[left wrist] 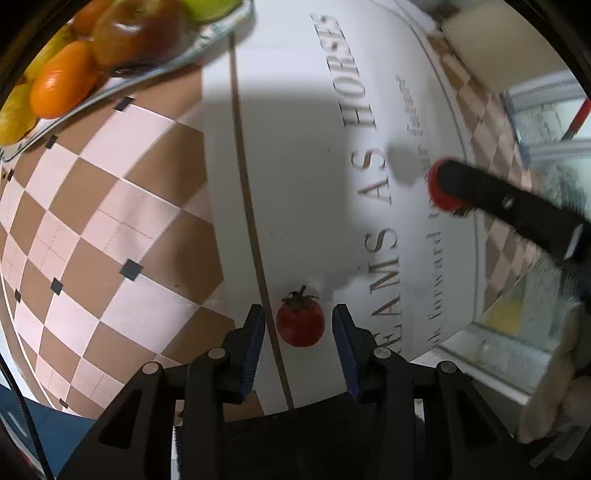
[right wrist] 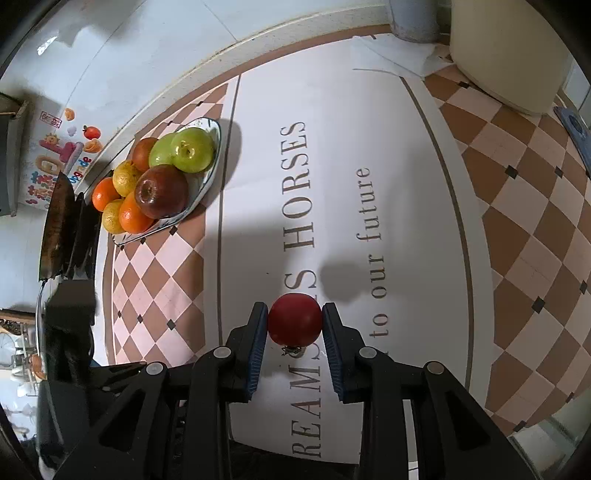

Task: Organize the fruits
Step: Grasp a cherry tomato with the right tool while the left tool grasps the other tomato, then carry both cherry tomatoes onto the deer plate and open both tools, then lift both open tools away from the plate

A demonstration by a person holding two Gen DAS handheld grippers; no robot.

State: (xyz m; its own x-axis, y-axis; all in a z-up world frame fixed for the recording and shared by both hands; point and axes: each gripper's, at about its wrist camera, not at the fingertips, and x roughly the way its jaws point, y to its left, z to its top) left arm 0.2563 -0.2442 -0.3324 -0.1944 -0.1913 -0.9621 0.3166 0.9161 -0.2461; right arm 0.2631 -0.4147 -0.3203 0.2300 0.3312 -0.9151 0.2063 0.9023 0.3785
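Note:
In the left wrist view a small red tomato (left wrist: 300, 322) with a green stem lies on the white lettered cloth, between the fingers of my open left gripper (left wrist: 299, 325); neither pad touches it. My right gripper (right wrist: 294, 325) is shut on a second red tomato (right wrist: 294, 320) and holds it above the cloth. That gripper and its tomato also show in the left wrist view (left wrist: 445, 194) at the right. A white plate (right wrist: 208, 177) at the left holds green apples, a dark red apple and oranges; its edge shows in the left wrist view (left wrist: 218, 27).
The table has a brown and pink checkered cloth (right wrist: 524, 229) under the white lettered cloth (right wrist: 406, 184). A cream-coloured container (right wrist: 506, 51) stands at the far right. Dark pans (right wrist: 62, 229) stand left of the plate, by a wall with colourful stickers.

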